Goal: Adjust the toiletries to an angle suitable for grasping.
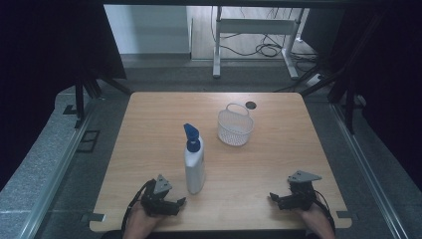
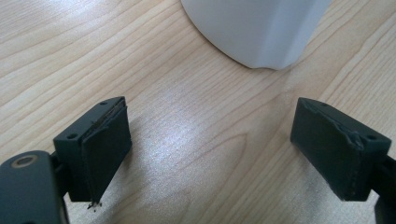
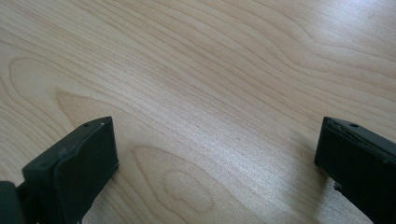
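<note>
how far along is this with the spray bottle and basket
Nothing looks done yet: the spray bottle stands upright on the table, apart from the empty white basket. In hand: nothing. The left claw sits open beside the bottle's base, the right claw open over bare wood. Gripping and moving the bottle all remain.

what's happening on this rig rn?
A person rests both grippers at the near edge of the table, holding nothing. The left gripper is open, pointed at the base of the upright white spray bottle close in front of it, not touching. The right gripper is open over bare wood. A white basket stands farther back, apart from the bottle.
</note>
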A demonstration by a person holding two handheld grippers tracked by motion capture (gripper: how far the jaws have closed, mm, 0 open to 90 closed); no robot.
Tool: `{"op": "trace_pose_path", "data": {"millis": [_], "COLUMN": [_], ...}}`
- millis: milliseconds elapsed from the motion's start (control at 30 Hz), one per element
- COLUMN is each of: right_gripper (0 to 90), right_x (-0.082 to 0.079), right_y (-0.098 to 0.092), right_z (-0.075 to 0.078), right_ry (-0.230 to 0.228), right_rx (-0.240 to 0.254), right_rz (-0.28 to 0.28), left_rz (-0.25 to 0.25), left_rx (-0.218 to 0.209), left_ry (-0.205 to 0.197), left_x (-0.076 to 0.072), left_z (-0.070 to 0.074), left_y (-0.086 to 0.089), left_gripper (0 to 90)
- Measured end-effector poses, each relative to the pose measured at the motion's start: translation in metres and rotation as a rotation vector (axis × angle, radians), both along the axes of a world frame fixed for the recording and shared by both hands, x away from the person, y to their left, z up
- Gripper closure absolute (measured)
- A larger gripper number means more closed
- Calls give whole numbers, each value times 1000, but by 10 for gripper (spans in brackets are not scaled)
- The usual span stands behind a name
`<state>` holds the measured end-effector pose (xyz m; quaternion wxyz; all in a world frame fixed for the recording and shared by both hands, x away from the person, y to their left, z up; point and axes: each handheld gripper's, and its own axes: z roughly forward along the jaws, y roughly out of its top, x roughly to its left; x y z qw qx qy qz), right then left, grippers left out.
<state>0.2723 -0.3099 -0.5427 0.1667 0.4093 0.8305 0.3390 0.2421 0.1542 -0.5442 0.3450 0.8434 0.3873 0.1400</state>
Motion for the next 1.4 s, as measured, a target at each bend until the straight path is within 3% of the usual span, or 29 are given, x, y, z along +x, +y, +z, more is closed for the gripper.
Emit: {"op": "trace_pose_path", "data": {"millis": [1067,1400], "right_gripper": [0,0], "right_x": [0,0], "right_y": [0,0], "right_z": [0,0], "right_ry": [1,0], "right_rx": [2,2], "right_rz": [8,8], "left_rz": [-10,9], "left_rx": [-1,19], "left_ry": [4,21], "left_x": [2,3], "left_z": [1,4], "left_y": [1,1], "left_gripper": [125,132]}}
